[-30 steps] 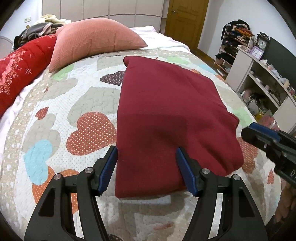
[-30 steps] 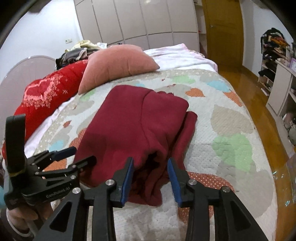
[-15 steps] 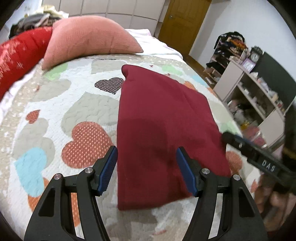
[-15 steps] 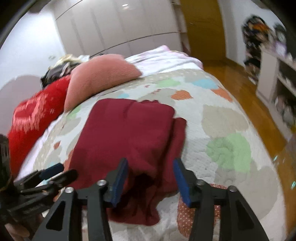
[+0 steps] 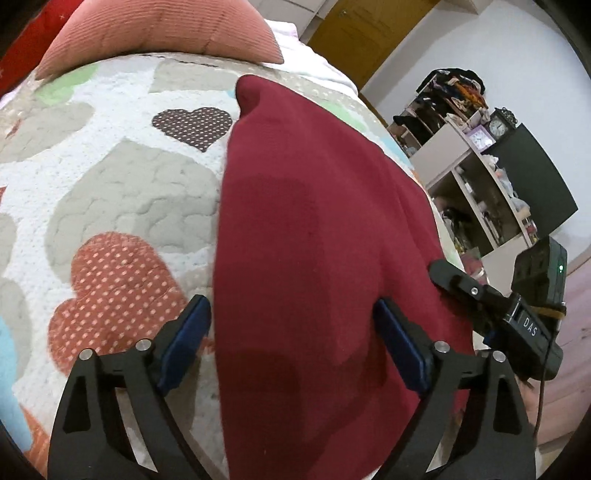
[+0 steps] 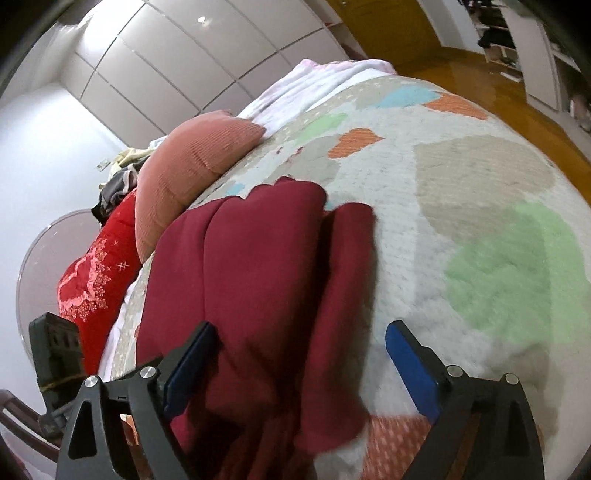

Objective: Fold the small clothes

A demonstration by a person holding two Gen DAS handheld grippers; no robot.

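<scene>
Maroon folded garment [image 5: 314, 258] lying flat mid-quilt [image 5: 122, 192], near edge framed by left gripper [image 5: 291, 343] and right gripper [image 6: 299, 354], both spread wide, blue pads [image 5: 184, 336] grasping nothing.

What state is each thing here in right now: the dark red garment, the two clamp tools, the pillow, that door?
Dark red garment: folded, lying flat on the quilt.
Left gripper: open, straddling the garment's near edge.
Right gripper: open, over the garment's layered edge.
Pink pillow: lying on the bed.
Door: shut.
</scene>
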